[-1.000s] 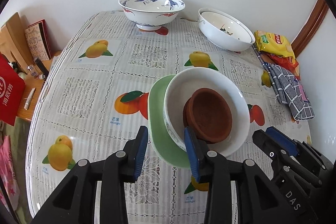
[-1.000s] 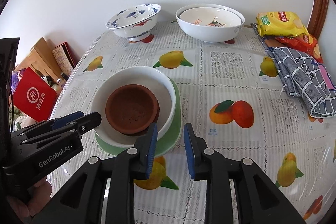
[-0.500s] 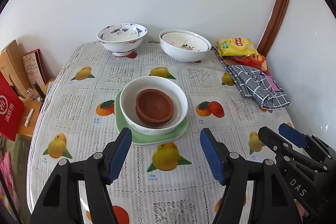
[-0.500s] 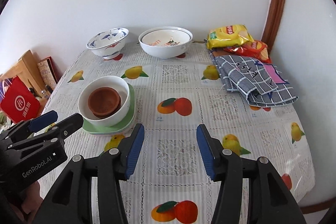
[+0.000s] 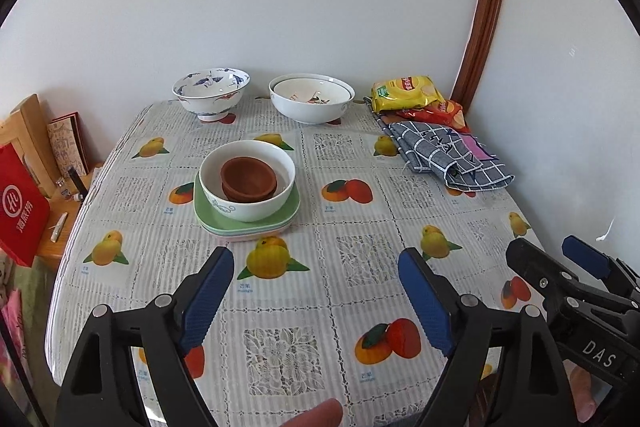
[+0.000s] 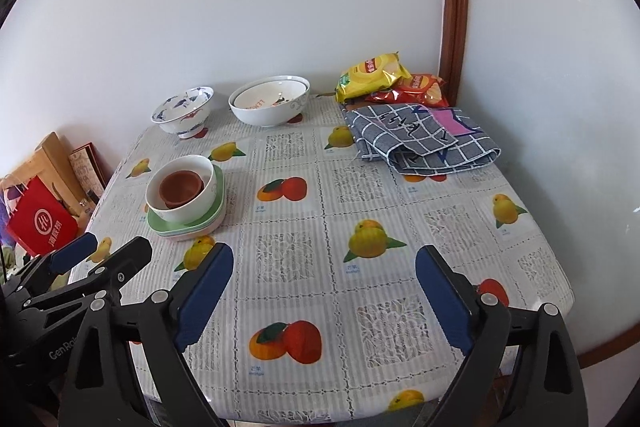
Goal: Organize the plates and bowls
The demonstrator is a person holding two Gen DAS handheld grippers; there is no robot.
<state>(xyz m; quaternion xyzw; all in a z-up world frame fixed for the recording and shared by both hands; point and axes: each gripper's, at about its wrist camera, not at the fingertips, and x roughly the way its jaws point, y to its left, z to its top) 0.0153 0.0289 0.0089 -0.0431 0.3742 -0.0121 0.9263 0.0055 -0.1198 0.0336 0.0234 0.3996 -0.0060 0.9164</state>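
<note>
A brown bowl [image 5: 249,177] sits inside a white bowl [image 5: 256,207], which stands on stacked green plates [image 5: 292,207] left of the table's middle; the stack also shows in the right wrist view [image 6: 182,187]. At the back stand a blue-patterned bowl [image 5: 211,91] and two nested white bowls [image 5: 311,99]. My left gripper [image 5: 316,291] is open and empty, pulled back over the table's near part. My right gripper [image 6: 324,287] is open and empty, near the front edge, and shows at lower right of the left wrist view [image 5: 560,267].
A checked grey cloth [image 5: 440,155] and snack bags [image 5: 406,91] lie at the back right. A red bag [image 5: 20,211] and wooden items stand off the table's left side. The wall runs behind the table [image 5: 360,227] and to its right.
Both grippers have pulled back and up from the bowl stack and opened wide. The stack stays in place on the table.
</note>
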